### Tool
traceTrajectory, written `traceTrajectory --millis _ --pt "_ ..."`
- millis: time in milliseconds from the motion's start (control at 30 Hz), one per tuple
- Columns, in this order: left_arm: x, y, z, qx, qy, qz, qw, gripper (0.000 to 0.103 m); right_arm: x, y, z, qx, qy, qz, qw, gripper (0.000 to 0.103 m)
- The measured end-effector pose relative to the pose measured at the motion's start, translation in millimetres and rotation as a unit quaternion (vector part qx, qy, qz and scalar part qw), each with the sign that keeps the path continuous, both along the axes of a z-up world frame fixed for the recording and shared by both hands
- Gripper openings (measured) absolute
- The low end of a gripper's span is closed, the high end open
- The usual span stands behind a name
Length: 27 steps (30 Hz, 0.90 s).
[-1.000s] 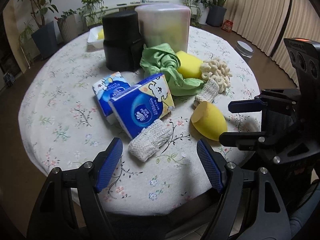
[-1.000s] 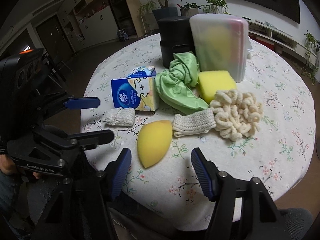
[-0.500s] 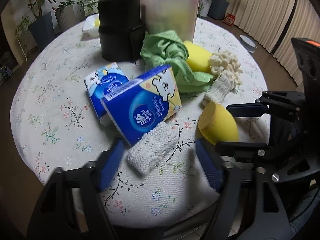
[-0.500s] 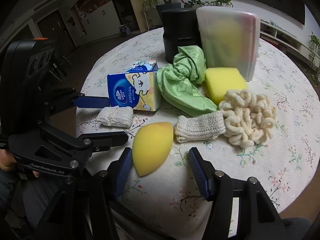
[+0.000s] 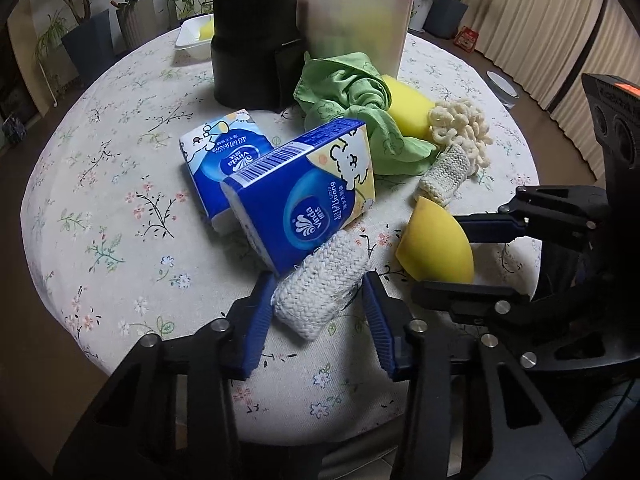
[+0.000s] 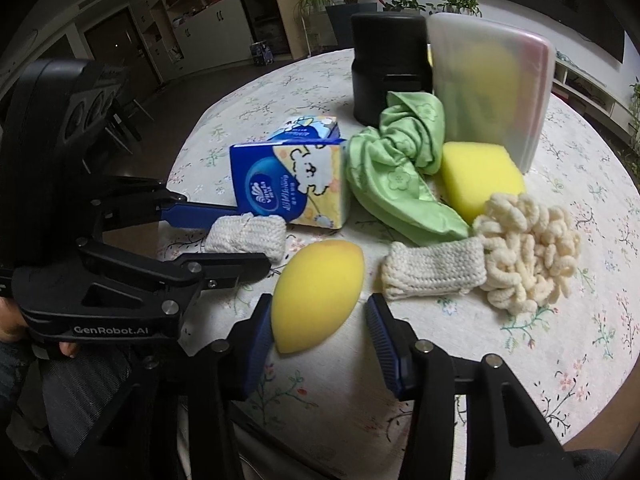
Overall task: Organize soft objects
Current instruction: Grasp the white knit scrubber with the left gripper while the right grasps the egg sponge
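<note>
Lying at the near edge of the counter (image 5: 100,168), the white knitted roll (image 5: 320,296) rests against a blue tissue pack (image 5: 304,200), between the left gripper (image 5: 316,312) fingers, which have been closing and now touch its sides. Beside it, the yellow egg-shaped sponge (image 6: 316,292) sits between the right gripper (image 6: 316,332) fingers, also closing, one touching, the other still clear. Both look set to lift, probably toward the translucent bin (image 6: 492,88) behind.
</note>
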State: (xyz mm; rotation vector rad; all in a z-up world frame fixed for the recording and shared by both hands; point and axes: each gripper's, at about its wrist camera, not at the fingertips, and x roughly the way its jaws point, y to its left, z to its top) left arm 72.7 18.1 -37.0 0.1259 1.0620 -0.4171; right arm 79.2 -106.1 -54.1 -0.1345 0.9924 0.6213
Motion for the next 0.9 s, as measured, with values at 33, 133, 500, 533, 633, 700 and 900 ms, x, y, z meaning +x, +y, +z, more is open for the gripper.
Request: traceTrajectory --millis 33,133,500,533,633,700,900 --pt "0.2 -0.3 0.1 0.000 0.000 0.000 1.0000 0.041 1.4 1.8 -0.2 0.002 0.001 0.000 1.000 0.047" --pt "-1.0 -2.3 0.9 0.001 -0.001 -0.006 1.0000 0.039 6.5 6.5 -2.3 0.006 0.008 -0.001 1.000 0.047" --pt "-1.4 -6.3 0.8 0.002 -0.012 -0.015 0.9998 0.034 17.1 12.9 -5.7 0.027 0.024 -0.006 0.999 0.043" --pt "-2.0 -7.2 1.0 0.004 -0.014 -0.015 0.9998 0.033 17.8 12.2 -6.2 0.029 0.026 -0.005 0.999 0.042" --pt "-4.1 -7.8 1.7 0.003 -0.020 -0.015 0.9997 0.028 17.7 10.3 -6.9 0.034 0.028 -0.006 0.999 0.039" --pt "-5.1 -8.1 1.4 0.004 -0.022 -0.012 0.9997 0.027 13.0 6.0 -6.0 0.034 0.024 -0.007 0.999 0.038" --pt "-12.1 -9.3 3.1 -0.001 -0.028 -0.001 0.9996 0.025 2.9 -6.9 1.9 0.033 0.016 -0.020 0.999 0.037"
